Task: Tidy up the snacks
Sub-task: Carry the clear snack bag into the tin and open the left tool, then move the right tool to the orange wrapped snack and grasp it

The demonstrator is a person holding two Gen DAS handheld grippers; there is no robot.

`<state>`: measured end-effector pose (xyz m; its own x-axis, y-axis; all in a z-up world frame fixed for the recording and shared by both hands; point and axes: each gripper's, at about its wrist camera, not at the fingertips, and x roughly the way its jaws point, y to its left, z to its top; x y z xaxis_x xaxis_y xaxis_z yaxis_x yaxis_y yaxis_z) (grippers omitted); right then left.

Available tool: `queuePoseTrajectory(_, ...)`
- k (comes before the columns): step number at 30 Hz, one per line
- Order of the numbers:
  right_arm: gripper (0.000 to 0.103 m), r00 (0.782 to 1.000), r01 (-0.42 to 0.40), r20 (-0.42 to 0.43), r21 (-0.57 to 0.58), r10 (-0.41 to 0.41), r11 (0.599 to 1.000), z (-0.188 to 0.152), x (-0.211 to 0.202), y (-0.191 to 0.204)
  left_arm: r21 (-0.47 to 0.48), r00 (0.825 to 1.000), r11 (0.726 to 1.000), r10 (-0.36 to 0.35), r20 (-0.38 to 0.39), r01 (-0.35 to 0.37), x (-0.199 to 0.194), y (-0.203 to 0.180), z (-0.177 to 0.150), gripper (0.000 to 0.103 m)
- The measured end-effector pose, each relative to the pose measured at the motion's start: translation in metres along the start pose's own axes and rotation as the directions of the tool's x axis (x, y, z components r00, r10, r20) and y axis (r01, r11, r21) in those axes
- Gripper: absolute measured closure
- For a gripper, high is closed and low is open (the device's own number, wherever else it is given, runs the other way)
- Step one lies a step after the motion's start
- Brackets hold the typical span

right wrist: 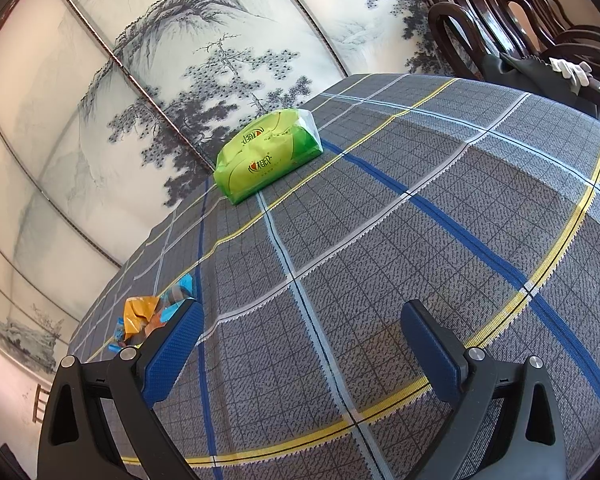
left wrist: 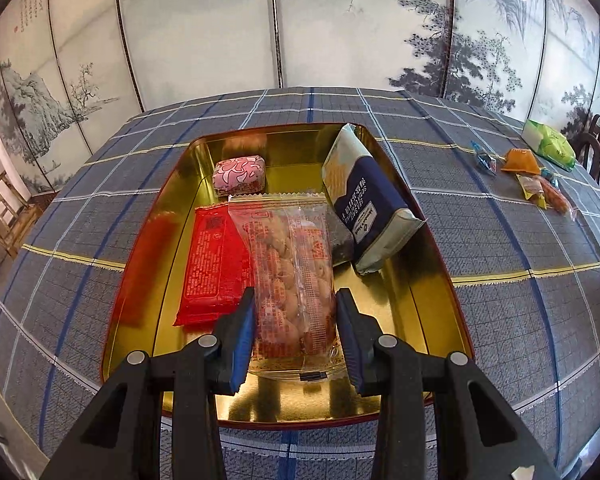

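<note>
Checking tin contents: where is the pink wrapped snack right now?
In the left wrist view, the pink snack lies at the gold tin's far left end, just beyond the red packet.

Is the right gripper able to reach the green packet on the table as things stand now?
Probably yes. The right gripper is open and empty, and only bare tablecloth lies between it and the green packet, which sits farther ahead, slightly to the left.

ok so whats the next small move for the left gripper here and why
Probably open the left gripper and back off: the clear snack packet between its fingers already lies inside the gold tin, beside the red packet. The right gripper hangs open over bare cloth.
</note>
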<state>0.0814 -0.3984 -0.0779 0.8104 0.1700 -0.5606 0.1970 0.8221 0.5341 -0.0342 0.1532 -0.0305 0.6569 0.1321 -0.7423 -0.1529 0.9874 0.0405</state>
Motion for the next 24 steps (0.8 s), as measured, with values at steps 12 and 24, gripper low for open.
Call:
queuePoseTrajectory(12,0.004,1.000,0.000,0.001,-0.001,0.000,1.000,0.000,0.001,0.000,-0.065,0.999,0.998,-0.021,-0.026,0.020,0.010,0.010,-0.002,0.068)
queuePoseTrajectory(24,0.003,1.000,0.027,-0.011,-0.027,-0.027,0.999,-0.006,0.004,0.005,-0.060,1.000,0.998,-0.021,0.014,0.022,0.006,0.015,-0.006,0.067)
